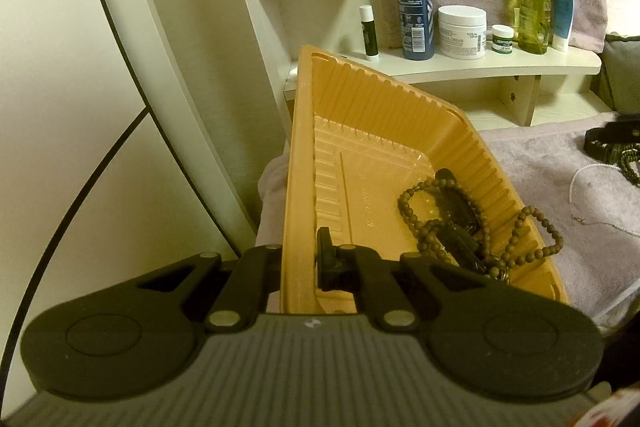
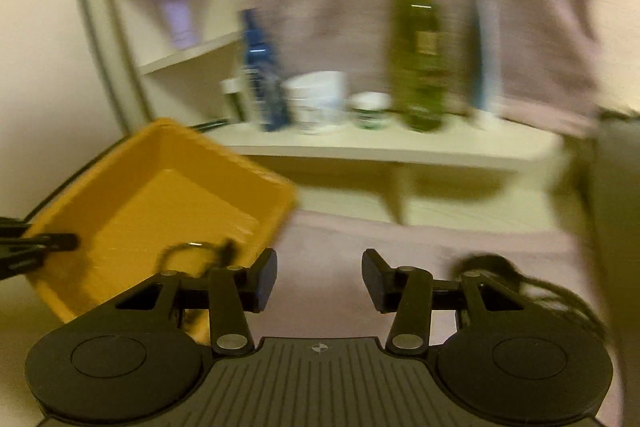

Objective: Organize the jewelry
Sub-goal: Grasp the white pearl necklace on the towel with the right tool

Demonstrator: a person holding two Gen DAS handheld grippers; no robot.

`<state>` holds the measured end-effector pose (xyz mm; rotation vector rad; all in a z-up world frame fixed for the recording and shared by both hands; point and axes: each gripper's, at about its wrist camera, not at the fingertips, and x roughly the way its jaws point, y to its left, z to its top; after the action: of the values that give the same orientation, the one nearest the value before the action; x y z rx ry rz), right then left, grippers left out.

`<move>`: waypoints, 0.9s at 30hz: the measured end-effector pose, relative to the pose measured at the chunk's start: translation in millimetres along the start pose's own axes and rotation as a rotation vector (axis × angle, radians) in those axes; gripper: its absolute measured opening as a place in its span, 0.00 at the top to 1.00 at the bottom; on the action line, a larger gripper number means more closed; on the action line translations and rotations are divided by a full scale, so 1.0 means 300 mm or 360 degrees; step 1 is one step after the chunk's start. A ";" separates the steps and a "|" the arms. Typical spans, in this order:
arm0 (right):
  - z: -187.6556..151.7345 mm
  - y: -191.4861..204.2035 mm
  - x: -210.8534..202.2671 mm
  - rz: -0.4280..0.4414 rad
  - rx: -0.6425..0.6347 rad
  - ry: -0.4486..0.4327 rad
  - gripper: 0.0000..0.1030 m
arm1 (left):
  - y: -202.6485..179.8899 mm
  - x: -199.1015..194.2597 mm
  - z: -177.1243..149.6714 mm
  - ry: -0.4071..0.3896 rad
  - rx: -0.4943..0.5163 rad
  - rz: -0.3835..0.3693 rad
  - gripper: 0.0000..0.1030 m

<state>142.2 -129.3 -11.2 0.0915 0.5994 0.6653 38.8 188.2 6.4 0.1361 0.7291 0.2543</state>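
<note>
**Now one bracelet is in, more wait on the towel**

Clearly the step in hand is sorting: the left tongs [image 1: 304, 263] are clenched on the near wall of the orange tray [image 1: 384, 99], holding it tilted, and a beaded bracelet [image 1: 452, 223] lies in its low right corner. The right tongs [image 2: 319, 281] stand released with nothing between them, just right of the tray over the pink towel [image 2: 360, 239]. A dark pile of jewelry [image 2: 516, 275] lies on the towel, just right of their right finger. Next, I judge, the right tongs must swing right, close on one piece and carry it left to the tray
</note>
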 end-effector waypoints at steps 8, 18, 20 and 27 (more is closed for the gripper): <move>-0.090 -0.116 -0.105 -0.0199 0.0064 0.0045 0.54 | -0.004 -0.001 -0.001 0.0002 0.0007 0.0002 0.96; -0.214 -0.132 -0.093 -0.0244 -0.0016 0.0196 0.54 | -0.009 0.000 0.003 0.0007 0.0019 0.0004 0.96; -0.231 -0.127 -0.081 -0.0233 -0.0061 0.0232 0.54 | -0.009 0.001 0.004 0.0007 0.0020 0.0006 0.96; -0.263 -0.094 -0.030 -0.0147 -0.0253 0.0360 0.80 | -0.010 0.001 0.005 0.0012 0.0025 0.0008 0.96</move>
<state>108.6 -165.4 -79.7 -0.1610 0.7607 0.6358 40.6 185.3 6.6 0.1523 0.7383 0.2540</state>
